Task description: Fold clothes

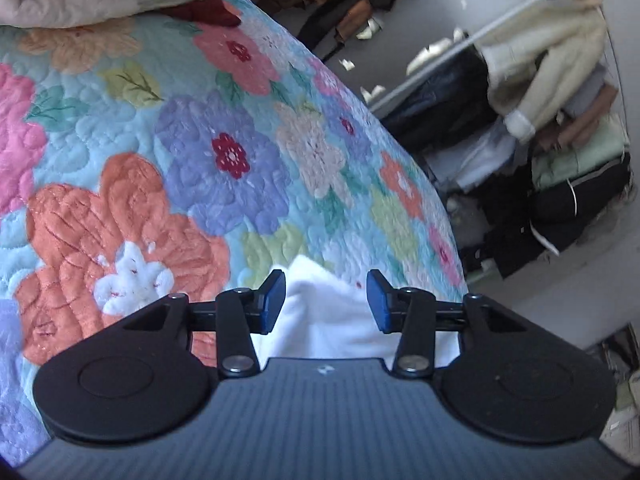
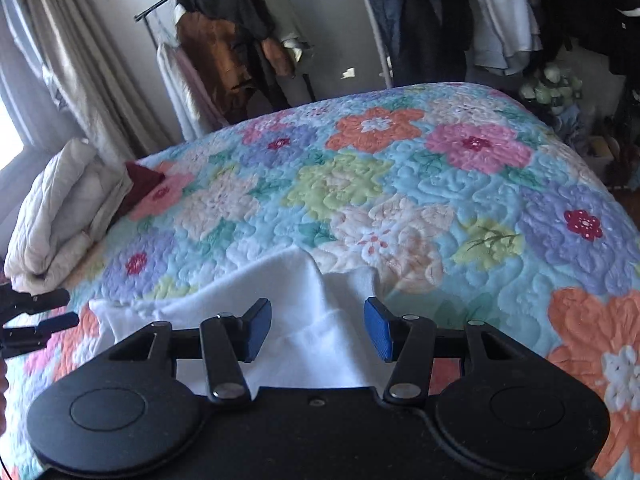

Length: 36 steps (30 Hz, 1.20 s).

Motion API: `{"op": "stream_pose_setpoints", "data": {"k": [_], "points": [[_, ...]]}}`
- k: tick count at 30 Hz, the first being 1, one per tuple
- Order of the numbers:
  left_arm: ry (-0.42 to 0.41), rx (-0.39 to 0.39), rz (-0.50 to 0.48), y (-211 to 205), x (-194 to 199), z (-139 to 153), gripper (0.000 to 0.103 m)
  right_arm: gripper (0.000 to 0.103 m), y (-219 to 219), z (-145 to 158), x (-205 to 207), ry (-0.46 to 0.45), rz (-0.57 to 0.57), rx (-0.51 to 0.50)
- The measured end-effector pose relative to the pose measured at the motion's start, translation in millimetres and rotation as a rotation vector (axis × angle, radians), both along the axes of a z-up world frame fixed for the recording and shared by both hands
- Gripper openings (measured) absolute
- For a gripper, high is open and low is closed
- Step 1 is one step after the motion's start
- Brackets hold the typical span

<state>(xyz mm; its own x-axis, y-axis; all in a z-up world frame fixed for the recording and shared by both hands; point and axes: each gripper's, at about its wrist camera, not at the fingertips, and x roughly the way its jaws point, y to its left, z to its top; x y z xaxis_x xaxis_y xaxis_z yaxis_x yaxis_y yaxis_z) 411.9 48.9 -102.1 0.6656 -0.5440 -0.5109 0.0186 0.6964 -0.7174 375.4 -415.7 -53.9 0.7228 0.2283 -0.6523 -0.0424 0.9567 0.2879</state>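
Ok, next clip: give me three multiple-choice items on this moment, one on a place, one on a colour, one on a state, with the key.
1. Where does the white garment lie?
A. on the floral quilt
B. on a clothes rack
C. on the floor

2. What colour are the pads of the right gripper?
A. red
B. blue
C. yellow

3. How do the jaws of the left gripper stand?
A. clamped on a hanger
B. shut on the quilt
C. apart, pressing nothing

Key: 1 A, the cloth is spread over the flowered cover near the bed's edge. 2 B, both pads show blue. 3 C, a clear gap with white cloth seen below it.
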Motion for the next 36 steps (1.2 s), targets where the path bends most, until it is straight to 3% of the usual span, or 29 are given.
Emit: {"op": "stream_pose_setpoints", "data": {"k": [7,9,14,17,20,23,26,29,31,34,36], "points": [[0.032,0.140,-0.127,-37.0,11.4,-27.0,0.051,0.056,1.2,-29.4,20.7,0.054,-0.017,0.010],[0.074,0.161,-0.118,-40.7,14.3,-33.9,0.047,0.007,11.0,-30.8,25.3,0.029,0.022,-0.038],[0.020,0.245,-0.090,-43.1,7.0,-25.1,0.045,0.007,8.6,-14.5,23.0,-0.071,-0.078,-0.071],[0.084,0.313,-0.083,-44.8,13.6,-35.9,0.047,0.007,1.4,-24.0,36.8,0.024,-0.134,-0.039],[0.088,0.330,-0.071,-43.0,13.6,-39.0,0.048,0.011,9.6,-28.2,39.9,0.063,-0.138,-0.098],[0.097,0.388,-0.025,-39.7,9.9,-31.9,0.048,0.053,10.5,-14.2,23.5,0.048,-0.241,-0.122],[0.118,0.405,0.054,-23.8,-0.2,-21.8,0.046,0.057,-1.3,0.3,-17.1,0.032,-0.295,-0.017],[0.131,0.280,0.018,-7.3,-28.5,-17.5,0.051,0.063,-16.7,2.6,-69.0,0.019,-0.331,0.177],[0.131,0.236,-0.035,-6.5,-51.9,-18.7,0.055,0.064,-22.7,-2.1,-101.7,0.022,-0.340,0.291],[0.143,0.167,-0.099,-7.7,-83.8,-25.8,0.058,0.064,-17.8,-12.3,-136.2,0.069,-0.329,0.344],[0.163,0.070,-0.124,-7.2,-99.9,-35.1,0.060,0.064,-13.1,-19.6,-152.7,0.095,-0.316,0.381]]}}
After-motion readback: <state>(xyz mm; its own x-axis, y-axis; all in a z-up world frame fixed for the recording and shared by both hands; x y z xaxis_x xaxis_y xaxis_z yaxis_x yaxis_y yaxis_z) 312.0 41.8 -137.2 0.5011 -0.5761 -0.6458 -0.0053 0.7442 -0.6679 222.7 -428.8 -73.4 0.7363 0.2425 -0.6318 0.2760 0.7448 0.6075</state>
